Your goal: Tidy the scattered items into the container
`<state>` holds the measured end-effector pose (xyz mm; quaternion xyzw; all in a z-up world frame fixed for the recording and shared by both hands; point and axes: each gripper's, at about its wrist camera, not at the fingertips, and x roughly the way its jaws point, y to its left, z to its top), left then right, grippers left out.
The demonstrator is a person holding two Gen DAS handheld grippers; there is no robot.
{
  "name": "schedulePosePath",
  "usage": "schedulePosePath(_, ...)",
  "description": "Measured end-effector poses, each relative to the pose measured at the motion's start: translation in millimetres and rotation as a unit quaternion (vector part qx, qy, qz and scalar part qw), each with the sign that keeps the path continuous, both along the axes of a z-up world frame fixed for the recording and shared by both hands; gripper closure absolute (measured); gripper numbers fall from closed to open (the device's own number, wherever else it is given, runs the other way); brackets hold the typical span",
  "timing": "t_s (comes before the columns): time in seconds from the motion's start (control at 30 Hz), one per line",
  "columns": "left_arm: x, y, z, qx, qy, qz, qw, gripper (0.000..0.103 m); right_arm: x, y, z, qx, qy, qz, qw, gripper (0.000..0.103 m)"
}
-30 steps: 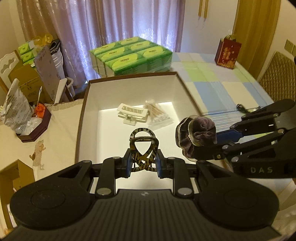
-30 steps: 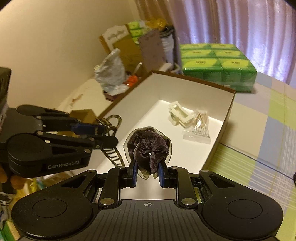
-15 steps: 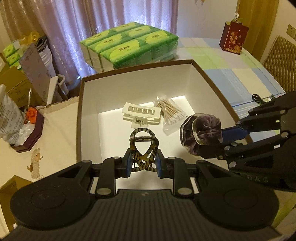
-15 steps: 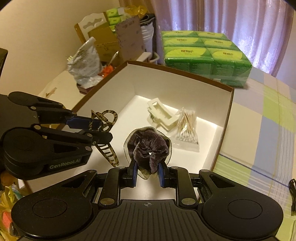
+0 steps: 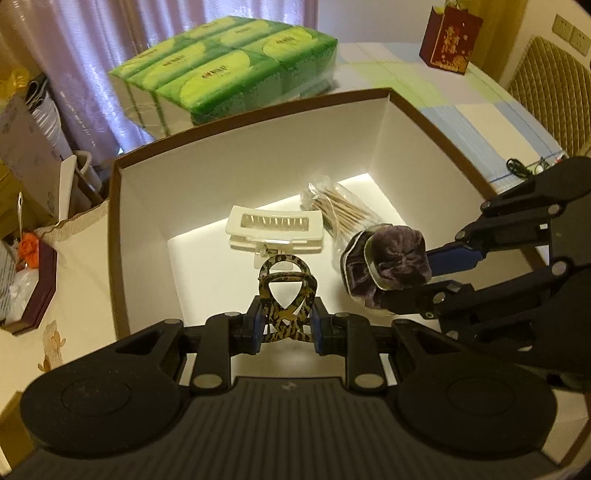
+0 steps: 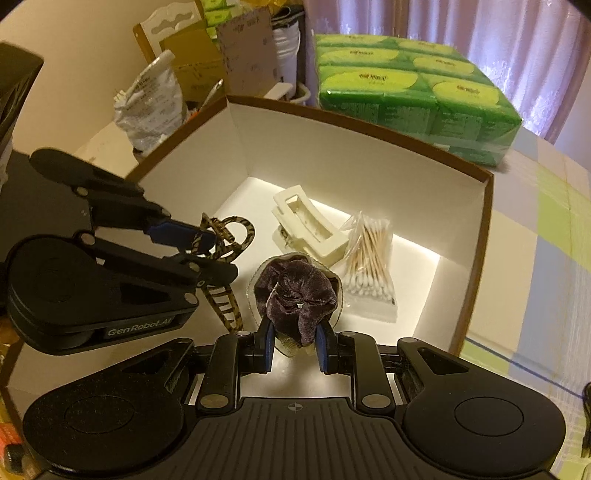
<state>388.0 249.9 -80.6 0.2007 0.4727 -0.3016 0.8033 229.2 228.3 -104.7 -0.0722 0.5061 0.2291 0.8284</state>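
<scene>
Two hand-held grippers hang over an open box (image 5: 258, 110) with white inside walls and a brown rim, which stands on a counter (image 5: 491, 122) covered by a checked cloth.

The left gripper (image 5: 286, 326) is clamped on a tortoiseshell hair claw (image 5: 286, 291), pinched at its lower crossed part, with its loop rising ahead of the fingertips. In the right wrist view the left gripper (image 6: 212, 251) enters from the left, and the claw's (image 6: 225, 269) teeth hang down below it; part of the claw is hidden behind the black fingers.

The right gripper (image 6: 294, 341) is clamped on a dark purple velvet scrunchie (image 6: 297, 291), which bulges up between the blue pads. Something pale and thin wraps behind the scrunchie, but what it is cannot be made out. In the left wrist view the right gripper (image 5: 410, 277) reaches in from the right, holding the scrunchie (image 5: 386, 266) just right of the claw, above the box floor.

Ahead of both grippers, on the box floor, lie a cream hair clip (image 5: 275, 230) and, touching its right end, a clear bag of cotton swabs (image 5: 340, 214). The scrunchie covers the near end of the bag in the left wrist view.

Beyond the far wall of the box sits a green pack of tissues (image 6: 413, 88), in front of a purple curtain (image 6: 498, 33). The near edge of the box is hidden under the gripper bodies.
</scene>
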Motion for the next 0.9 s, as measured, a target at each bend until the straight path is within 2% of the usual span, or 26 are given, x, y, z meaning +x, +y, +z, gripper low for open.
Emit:
schedulePosePath(0.17,9.0,-6.2,-9.3,0.012,0.007,-0.011,0.9998,0.081,8.7,0.2,-4.8,-0.001,-0.001,0.003,1.0,0.078)
schedulePosePath(0.23,11.1,-6.7,-10.3,0.01,0.004,-0.011,0.9999,0.078,11.9,-0.4,-5.9,0.005,0.0,0.005,1.0,0.076)
schedulePosePath(0.27,12.0,-6.4,-10.1,0.009,0.002,-0.012,0.9999,0.077,12.8,-0.4,-6.1,0.003,0.001,0.006,1.0,0.056)
schedulePosePath(0.3,12.9,-6.4,-9.6,0.012,-0.002,-0.012,0.9999,0.076,13.1,-0.4,-5.7,-0.003,-0.007,0.003,1.0,0.05)
schedulePosePath(0.4,16.9,-2.8,-7.9,0.017,-0.007,-0.005,0.9998,0.068,11.8,-2.9,-1.1,0.005,-0.024,0.015,1.0,0.045)
schedulePosePath(0.53,15.2,-0.3,-2.8,0.017,-0.013,-0.004,0.9998,0.067,7.0,-3.5,7.3,0.01,-0.039,0.027,0.999,0.034)
schedulePosePath(0.63,12.2,1.7,0.9,0.016,-0.014,0.0,0.9998,0.064,1.8,-5.5,16.1,0.0,-0.057,0.026,0.998,0.014)
schedulePosePath(0.67,10.9,2.8,2.4,0.014,-0.013,0.001,0.9998,0.063,-0.5,-6.7,19.2,0.002,-0.062,0.028,0.998,0.011)
schedulePosePath(0.73,7.7,3.8,5.8,0.008,-0.013,0.004,0.9999,0.055,-3.8,-8.2,24.5,0.007,-0.062,0.034,0.997,0.011)
schedulePosePath(0.9,-4.5,1.9,14.2,0.009,-0.018,0.002,0.9998,0.046,-15.7,-13.0,33.0,0.001,-0.066,0.032,0.997,0.003)
